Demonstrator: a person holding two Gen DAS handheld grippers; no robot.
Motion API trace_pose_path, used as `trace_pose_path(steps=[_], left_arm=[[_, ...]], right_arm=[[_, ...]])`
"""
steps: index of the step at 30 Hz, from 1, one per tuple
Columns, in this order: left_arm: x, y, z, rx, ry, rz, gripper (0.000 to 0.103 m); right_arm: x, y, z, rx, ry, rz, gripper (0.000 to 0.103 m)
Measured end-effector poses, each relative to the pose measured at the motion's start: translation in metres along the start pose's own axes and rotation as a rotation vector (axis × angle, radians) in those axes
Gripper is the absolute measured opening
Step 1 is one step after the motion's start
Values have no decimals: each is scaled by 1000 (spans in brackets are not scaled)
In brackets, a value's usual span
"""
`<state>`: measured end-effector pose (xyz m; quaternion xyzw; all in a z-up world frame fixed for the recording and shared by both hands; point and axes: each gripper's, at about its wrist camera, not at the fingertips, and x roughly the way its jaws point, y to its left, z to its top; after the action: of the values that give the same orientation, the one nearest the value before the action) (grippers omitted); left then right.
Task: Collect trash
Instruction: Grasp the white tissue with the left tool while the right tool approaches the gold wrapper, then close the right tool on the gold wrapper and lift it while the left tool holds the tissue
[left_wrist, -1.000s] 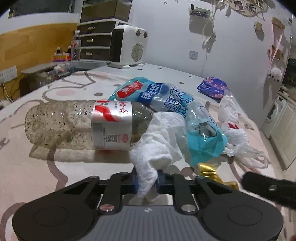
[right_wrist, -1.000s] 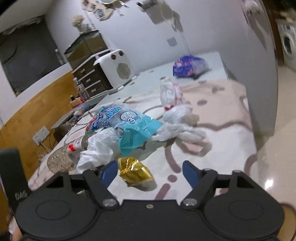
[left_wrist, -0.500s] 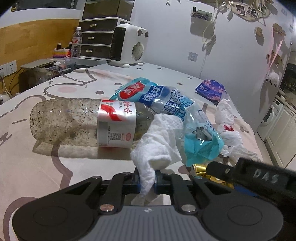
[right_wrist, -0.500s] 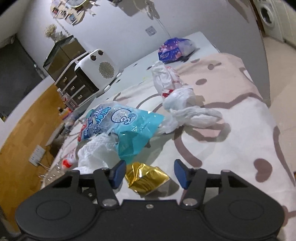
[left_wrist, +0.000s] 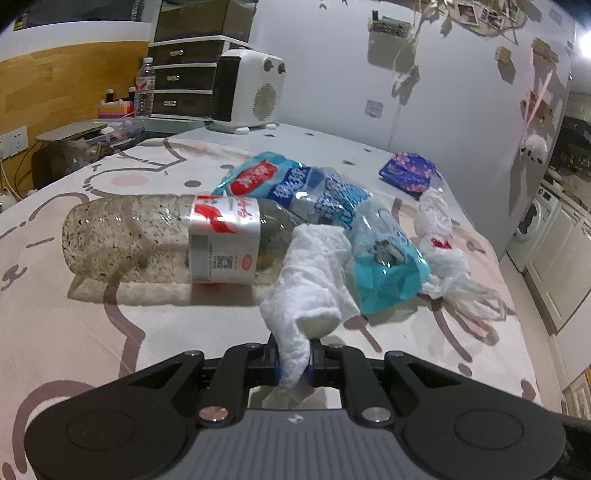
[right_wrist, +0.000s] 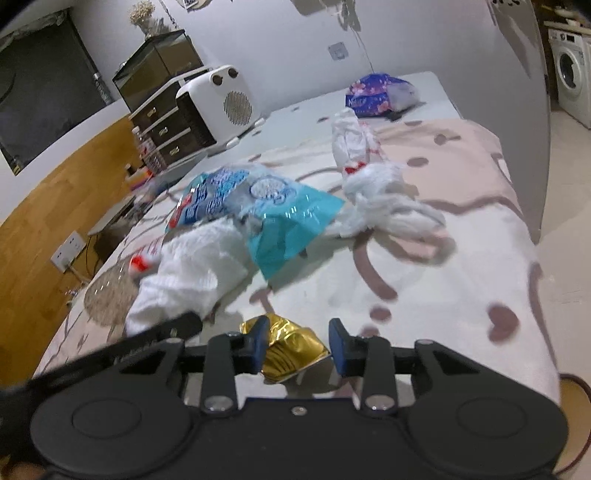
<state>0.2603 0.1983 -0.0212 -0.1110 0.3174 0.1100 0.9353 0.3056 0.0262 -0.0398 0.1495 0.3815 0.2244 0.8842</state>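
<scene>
Here, a cloth-covered surface (left_wrist: 74, 332) strewn with rubbish is shown from two wrist cameras. The left gripper (left_wrist: 293, 363) is clenched on a crumpled white paper towel (left_wrist: 314, 288), whose tail is pinched between the jaws while its bulk lies just ahead on the cloth. The right gripper (right_wrist: 297, 341) is spread open, its jaws set on either side of a crumpled gold foil wrapper (right_wrist: 291, 349) that is not yet gripped.

The task appears to be at an early stage: one piece is held, a second is about to be taken, and no bin or bag for the rubbish is seen. Left on the surface are a clear plastic bottle (left_wrist: 159, 240) lying on its side, a blue snack bag (left_wrist: 332, 210) resting against it, and a knotted white plastic bag (right_wrist: 380, 206) further out. A purple packet (right_wrist: 376, 92) lies near the far edge.

A white heater (left_wrist: 247, 96) and a set of drawers (left_wrist: 184, 85) stand at the back, well apart. The towel touches the bottle and the blue bag, so these may be dragged along when it is lifted.
</scene>
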Motion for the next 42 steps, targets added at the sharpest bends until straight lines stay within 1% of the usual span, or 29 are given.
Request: trace_pose_path(steps=[5, 6, 7, 9, 11, 14, 16, 18, 22, 26, 29, 30, 32, 34, 38, 39, 40, 42], left_arm=[[-3, -2, -2, 6, -2, -8, 13], [-4, -1, -2, 3, -6, -9, 13], [-6, 0, -1, -1, -9, -10, 13], [-9, 1, -1, -7, -15, -13, 13], [-11, 2, 0, -7, -17, -13, 13], [-15, 2, 1, -3, -21, -2, 13], [-18, 4, 2, -8, -24, -6, 13], [-23, 5, 3, -13, -36, -13, 13], [-31, 6, 5, -14, -56, -26, 13], [-39, 4, 6, -11, -80, -46, 13], [-41, 3, 7, -10, -87, -55, 13], [-41, 4, 7, -9, -86, -56, 13], [-41, 3, 7, -7, -84, -57, 13], [-41, 2, 6, -4, -84, -58, 13], [-40, 0, 4, 7, -80, -56, 13], [-40, -1, 4, 10, -80, -56, 13], [-40, -2, 4, 14, -81, -57, 13], [-40, -4, 3, 24, -81, -59, 13]], right_arm=[[-26, 1, -13, -73, 65, 16, 38], [-31, 1, -14, -96, 59, 29, 40], [-37, 1, -16, -129, 49, 42, 45], [-44, 4, -16, -242, 11, 39, 49], [-48, 9, -17, -355, -19, 32, 50], [-47, 20, -21, -538, -7, 60, 51], [-41, 29, -24, -646, 6, 58, 55], [-37, 35, -27, -727, -2, 41, 60], [-28, 47, -29, -877, -19, 18, 65], [-17, 56, -31, -985, 23, 25, 65], [-9, 60, -32, -1041, 61, 29, 60], [-8, 60, -33, -1043, 68, 36, 56], [-7, 59, -31, -1027, 78, 59, 50], [-6, 57, -29, -994, 99, 86, 38], [-9, 51, -28, -937, 99, 83, 33], [-11, 50, -28, -923, 91, 79, 27], [-12, 49, -28, -906, 91, 78, 24], [-17, 48, -28, -886, 81, 73, 20]])
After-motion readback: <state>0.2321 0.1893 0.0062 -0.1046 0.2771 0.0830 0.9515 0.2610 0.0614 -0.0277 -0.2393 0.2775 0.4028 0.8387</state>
